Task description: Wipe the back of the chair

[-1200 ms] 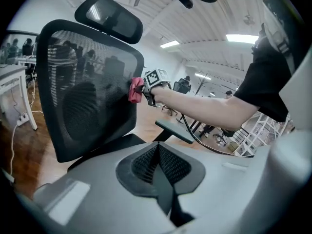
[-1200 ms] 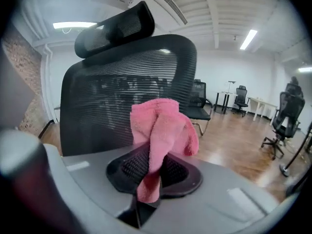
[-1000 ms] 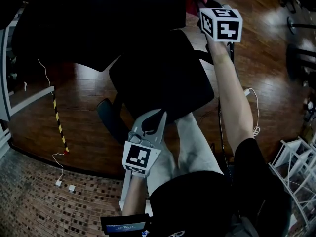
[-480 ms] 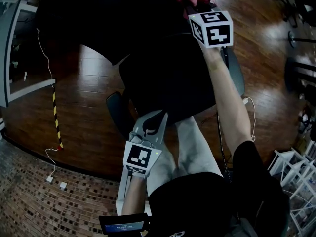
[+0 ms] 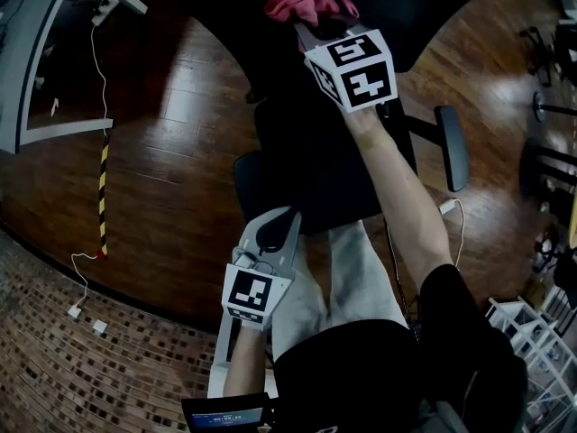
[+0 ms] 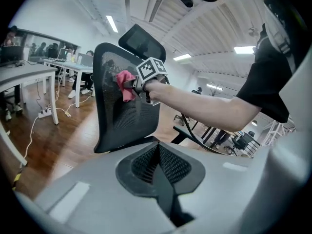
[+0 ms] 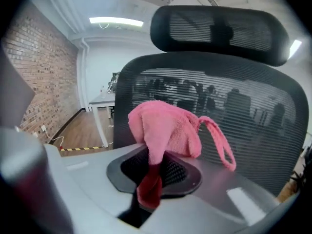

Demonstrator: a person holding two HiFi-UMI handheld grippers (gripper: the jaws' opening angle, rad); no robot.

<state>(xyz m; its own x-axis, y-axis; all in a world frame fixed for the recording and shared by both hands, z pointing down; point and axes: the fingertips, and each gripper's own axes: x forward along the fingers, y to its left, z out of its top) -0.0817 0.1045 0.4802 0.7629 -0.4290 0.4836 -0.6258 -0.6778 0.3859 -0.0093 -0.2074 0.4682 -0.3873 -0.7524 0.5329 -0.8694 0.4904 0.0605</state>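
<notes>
Since a second ago, the right gripper (image 5: 317, 27) is seen to have been carried leftward across the head view. The cloth (image 5: 309, 1) has been drawn with it along the upper mesh of the chair back (image 7: 253, 116). A wiping stroke is therefore judged to be under way, with only part of the back covered so far.

The cloth is clamped between the right jaws. Its bunched end is held against the mesh, and a loop is left hanging to one side. The left gripper (image 6: 163, 179) is kept low over the seat (image 5: 306, 170), its jaws pressed together with nothing between them.

The cloth is placed just below the headrest (image 7: 219, 26), so little room is left upward before that edge is met. More mesh is left open below and to either side, as far as the curved rim. An armrest (image 5: 451, 147) is seen to the right, and a desk (image 6: 24, 74) and a cable (image 5: 90, 70) stand well apart on the left, so sideways strokes are not hindered.
</notes>
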